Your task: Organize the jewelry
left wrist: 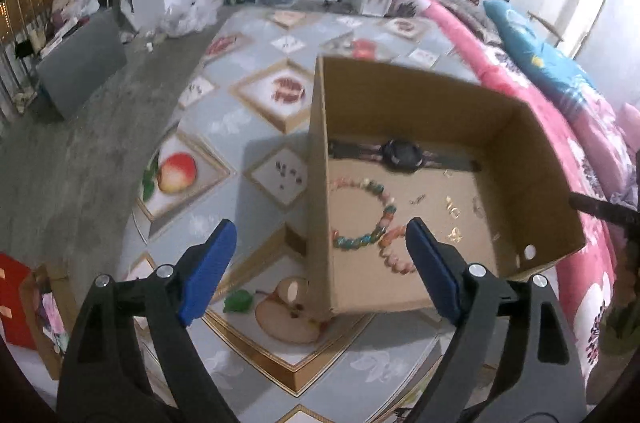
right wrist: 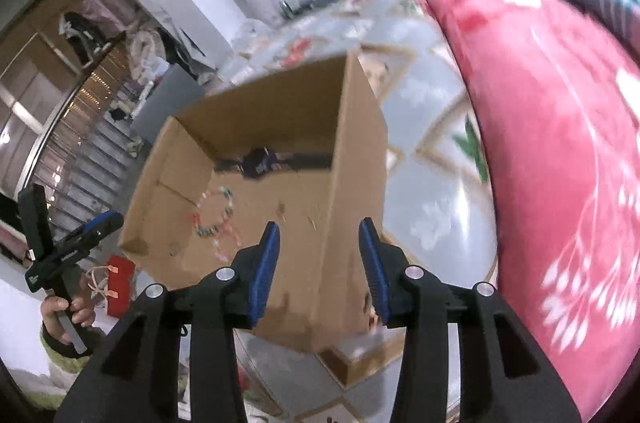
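Both grippers' jaws apart, empty, above cardboard box [left wrist: 420,91] holding watch [left wrist: 402,154], bead bracelets [left wrist: 372,223].

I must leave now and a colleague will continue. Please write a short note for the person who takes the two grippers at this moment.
Left gripper: open, empty, beside the cardboard box.
Right gripper: open, empty, at the box's near wall.
In the box, on the patterned table: black watch, colourful bead bracelet, pink bead bracelet, several small gold pieces.
Done: these pieces lie in the box.
Left: no loose jewelry is clearly visible outside; check the table.
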Available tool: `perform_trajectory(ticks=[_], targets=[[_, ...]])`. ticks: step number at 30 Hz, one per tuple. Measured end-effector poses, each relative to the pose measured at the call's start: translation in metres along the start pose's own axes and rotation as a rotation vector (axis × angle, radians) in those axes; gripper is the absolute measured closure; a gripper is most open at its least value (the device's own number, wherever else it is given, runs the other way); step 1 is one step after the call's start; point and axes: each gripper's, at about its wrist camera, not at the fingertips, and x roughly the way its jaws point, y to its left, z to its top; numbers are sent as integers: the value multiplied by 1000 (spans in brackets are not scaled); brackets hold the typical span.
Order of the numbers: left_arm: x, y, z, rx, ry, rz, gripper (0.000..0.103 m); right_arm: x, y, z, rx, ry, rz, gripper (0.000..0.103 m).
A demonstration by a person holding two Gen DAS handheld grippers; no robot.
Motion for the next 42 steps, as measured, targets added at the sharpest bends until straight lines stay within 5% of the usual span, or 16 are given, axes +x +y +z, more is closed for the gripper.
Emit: perform_trajectory(ticks=[8,17,42], targets=[[31,-7,-9,-49,98,-40,20,24,-2,-12,31,79,15,62],[38,-38,-15,9,113,-48,19,26,-6,-17,28,100,-11,73],[35,-40,-20,4,132,-39,19,21,-2,-20,13,134,-43,75]])
